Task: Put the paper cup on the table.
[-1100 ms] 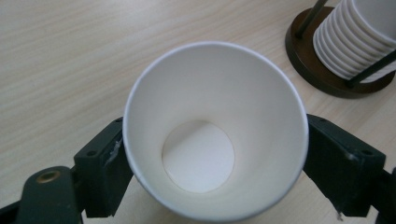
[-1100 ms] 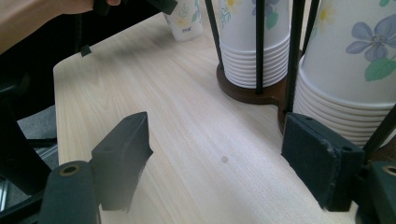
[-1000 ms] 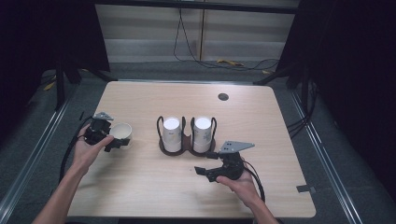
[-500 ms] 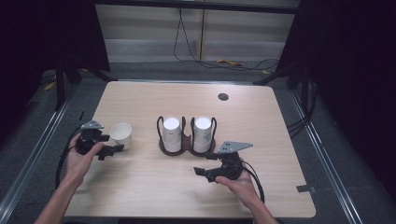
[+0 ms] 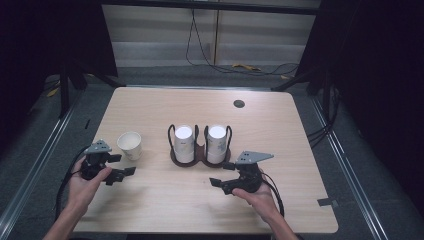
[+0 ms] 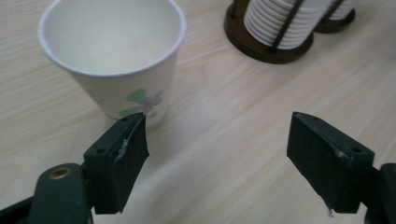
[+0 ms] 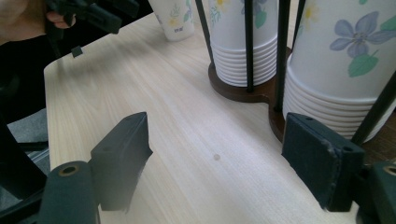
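Black jaws of both grippers stand spread on nothing, the left gripper (image 6: pixel 217 154) just closing, partly hiding the paper cup (image 6: pixel 114 60).

One loose paper cup (image 5: pixel 130 145) stands upright, alone, left of the cup holder (image 5: pixel 200 156). One holder, dark and double-bayed, and it carries two stacks of cups (image 5: pixel 184 143), one in each bay, side by side. How many cups sit in each stack can't be counted. One small dark disc (image 5: pixel 239 104) lies beyond the holder, toward the far edge.
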Demonstrator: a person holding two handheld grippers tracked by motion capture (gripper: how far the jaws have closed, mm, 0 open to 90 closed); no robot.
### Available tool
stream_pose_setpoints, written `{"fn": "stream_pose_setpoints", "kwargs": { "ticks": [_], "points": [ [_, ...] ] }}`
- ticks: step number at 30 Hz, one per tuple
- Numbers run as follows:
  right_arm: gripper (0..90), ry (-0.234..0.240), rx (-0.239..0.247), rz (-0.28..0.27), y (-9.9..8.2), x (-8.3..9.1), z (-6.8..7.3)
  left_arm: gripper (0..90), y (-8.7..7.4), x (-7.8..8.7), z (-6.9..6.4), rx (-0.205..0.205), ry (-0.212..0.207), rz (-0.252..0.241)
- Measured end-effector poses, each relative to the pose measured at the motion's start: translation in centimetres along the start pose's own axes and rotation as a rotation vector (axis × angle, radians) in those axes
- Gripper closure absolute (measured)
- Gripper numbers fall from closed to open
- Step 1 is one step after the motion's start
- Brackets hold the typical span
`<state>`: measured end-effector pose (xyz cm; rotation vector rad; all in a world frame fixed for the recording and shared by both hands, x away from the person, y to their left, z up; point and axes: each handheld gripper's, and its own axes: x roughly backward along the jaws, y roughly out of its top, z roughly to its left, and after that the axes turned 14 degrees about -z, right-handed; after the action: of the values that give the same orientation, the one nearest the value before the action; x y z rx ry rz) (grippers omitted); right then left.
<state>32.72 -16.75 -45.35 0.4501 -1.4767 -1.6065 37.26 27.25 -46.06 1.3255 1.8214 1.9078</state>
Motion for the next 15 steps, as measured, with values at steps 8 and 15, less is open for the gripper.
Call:
{"fn": "stream_pose_setpoints", "kwargs": {
  "ticks": [8, 15],
  "points": [
    [23.5, -0.025, 0.025, 0.011, 0.3, 0.2, 0.0, 20.3, -0.2, -0.7, -2.6, -0.031, 0.013, -0.026],
    [23.4, -0.055, 0.023, 0.029, -0.1, 1.3, -0.1, 20.3, -0.6, -1.9, -4.9, -0.062, 0.002, -0.037]
  ]
}}
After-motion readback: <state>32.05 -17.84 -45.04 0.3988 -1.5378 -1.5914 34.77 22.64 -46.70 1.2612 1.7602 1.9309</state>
